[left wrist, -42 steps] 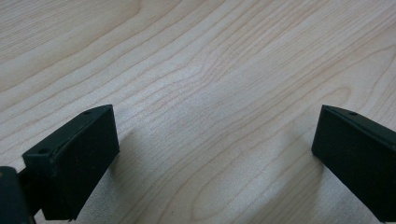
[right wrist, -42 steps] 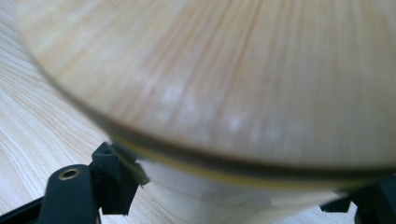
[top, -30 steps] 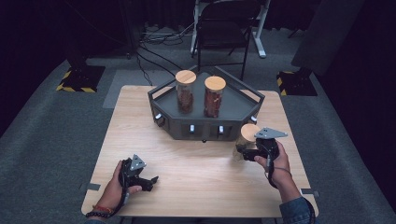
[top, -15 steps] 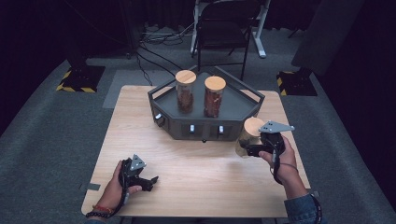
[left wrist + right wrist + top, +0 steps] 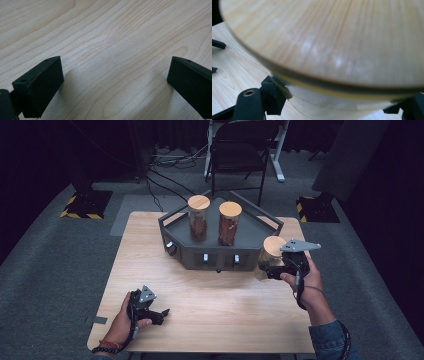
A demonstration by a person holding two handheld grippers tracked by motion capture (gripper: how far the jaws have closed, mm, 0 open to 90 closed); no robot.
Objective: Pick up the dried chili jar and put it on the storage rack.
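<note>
In the high view, the right gripper (image 5: 267,270) is clamping a glass jar (image 5: 270,257) right of centre in the frame, just off the right front corner of the dark tray (image 5: 210,255). The jar is showing a round, pale wooden lid and clear glass sides; whether its base is touching the wooden table (image 5: 210,295) cannot be told. Two similar wood-lidded jars (image 5: 198,217) with brownish contents are standing upright inside the tray, above centre. At the lower left, the left gripper (image 5: 162,315) is resting low over the table with its jaws standing apart and nothing between them.

In the left gripper view, the two black jaws are sitting wide apart at the bottom corners over bare wood grain.

In the right gripper view, the jar's lid (image 5: 332,37) is spreading across the upper frame, light wood with fine grain, a yellowish seal ring beneath its edge, the glass below it. The jaws are pressing against the glass at either lower corner. No label or writing can be read in any view.
</note>
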